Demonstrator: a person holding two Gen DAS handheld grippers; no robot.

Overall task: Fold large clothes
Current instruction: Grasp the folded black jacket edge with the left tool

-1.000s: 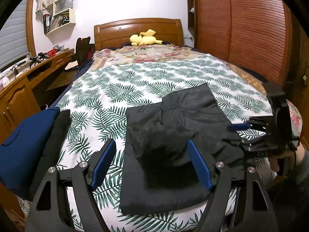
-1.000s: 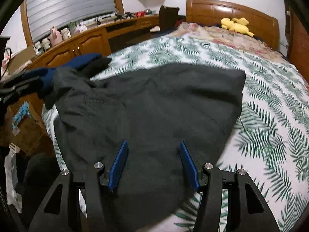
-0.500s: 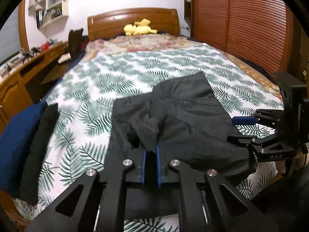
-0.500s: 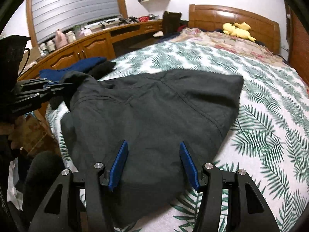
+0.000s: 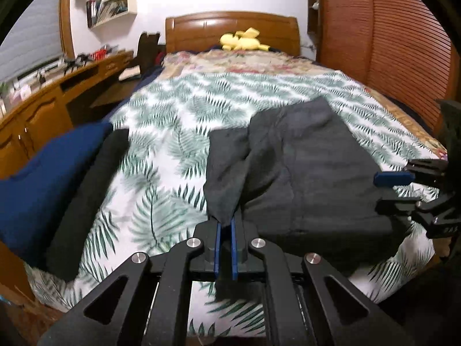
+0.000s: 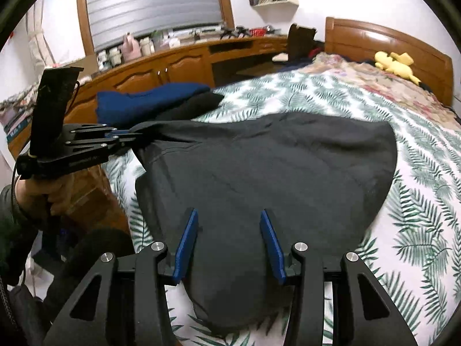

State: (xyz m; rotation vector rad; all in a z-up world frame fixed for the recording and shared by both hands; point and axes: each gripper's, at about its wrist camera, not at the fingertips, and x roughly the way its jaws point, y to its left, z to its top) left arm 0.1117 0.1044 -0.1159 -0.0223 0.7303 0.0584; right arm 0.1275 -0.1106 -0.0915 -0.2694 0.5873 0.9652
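Observation:
A large dark grey garment (image 5: 311, 173) lies on the leaf-print bed cover (image 5: 173, 144), near the bed's foot. My left gripper (image 5: 224, 225) is shut on a corner of the garment and holds that fold lifted off the bed. In the right wrist view the left gripper (image 6: 131, 137) pinches the garment's left corner. My right gripper (image 6: 229, 245) is open, its blue fingers (image 6: 187, 242) hovering over the near edge of the garment (image 6: 273, 167). It also shows at the right of the left wrist view (image 5: 397, 187), beside the garment's right edge.
A folded blue garment (image 5: 43, 173) and a black one (image 5: 89, 190) lie at the bed's left edge. A wooden desk (image 6: 178, 63) with clutter runs along the left wall. A yellow plush toy (image 5: 245, 40) sits by the headboard. A wooden wardrobe (image 5: 389, 43) stands right.
My left gripper closed on the garment's corner and has lifted and pulled it left and toward me. The right gripper stayed open over the near edge.

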